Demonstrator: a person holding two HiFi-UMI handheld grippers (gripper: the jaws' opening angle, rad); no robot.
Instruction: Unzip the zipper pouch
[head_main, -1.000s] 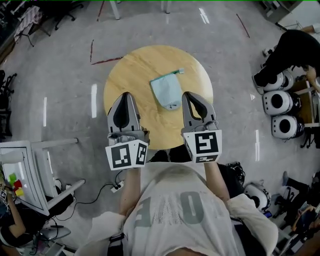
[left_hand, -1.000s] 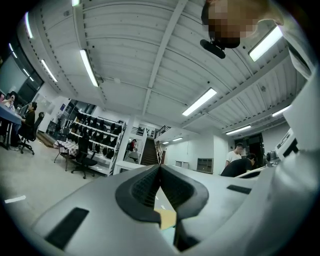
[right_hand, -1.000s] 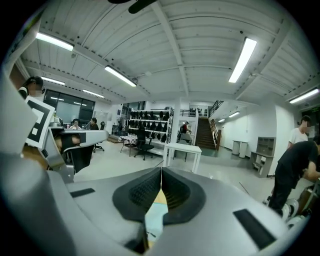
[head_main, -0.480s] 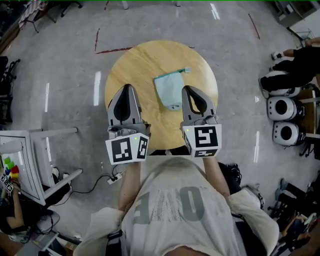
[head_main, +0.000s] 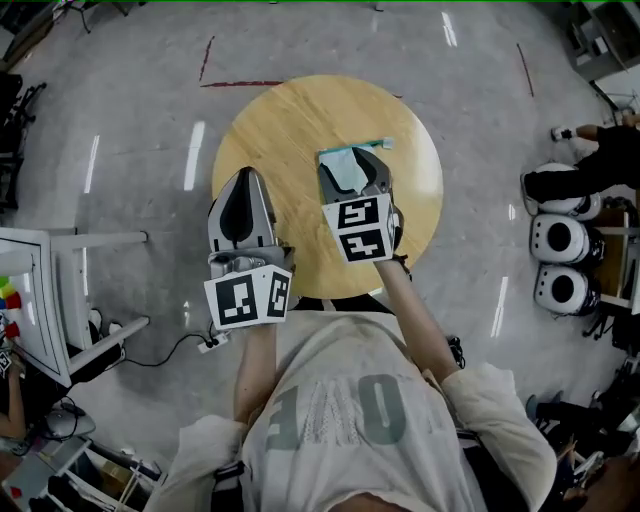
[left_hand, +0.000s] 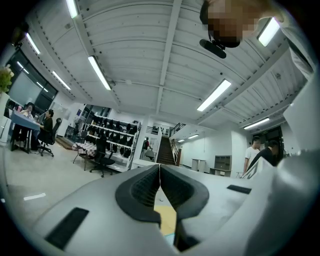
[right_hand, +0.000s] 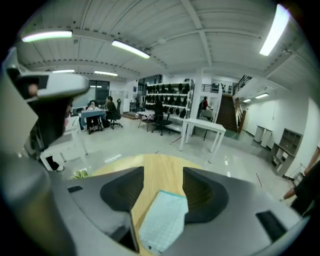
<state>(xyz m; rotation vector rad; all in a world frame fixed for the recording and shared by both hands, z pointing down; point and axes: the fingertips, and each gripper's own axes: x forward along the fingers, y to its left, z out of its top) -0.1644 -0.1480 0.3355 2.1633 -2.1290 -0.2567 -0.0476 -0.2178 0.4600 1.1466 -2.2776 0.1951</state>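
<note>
While the right gripper (head_main: 351, 157) hangs over the zipper pouch (head_main: 346, 172), nose tilted down toward 12 o'clock, its jaws stand wide apart. They have just been opening. The pouch lies flat between them in the right gripper view, but the pads are not pressing on it. I cannot tell whether the right-hand pad brushes the cloth edge.

Pouch position: on the round wooden table (head_main: 290, 130), a little to the 1 o'clock side of centre in the head view.

Long axis: roughly 6 to 12 o'clock, leaning slightly toward 1. This nearly matches the line the right gripper points along.

Zip edge (head_main: 362, 146): the darker teal strip across the far short end, running 9 to 3 o'clock. A small tab (head_main: 388, 143) juts out at its 3 o'clock corner. This is probably the pull, though it is too small to be sure.

Left gripper (head_main: 243, 178): jaws closed together and holding nothing, as the left gripper view shows pad against pad. It sits above the near-left part of the table, at about 9 o'clock from the pouch and well apart from it.

Judgement:
- The right gripper is much the nearer, and it straddles the pouch body rather than the zip end.
- The zip lies beyond its fingertips at 12 o'clock and crosswise to the jaws.
- The coming move likely needs one gripper to pin the cloth while the other takes the tab and draws it along the 3-to-9 line.
- The task itself has not started, as the zip looks fully closed.
</note>
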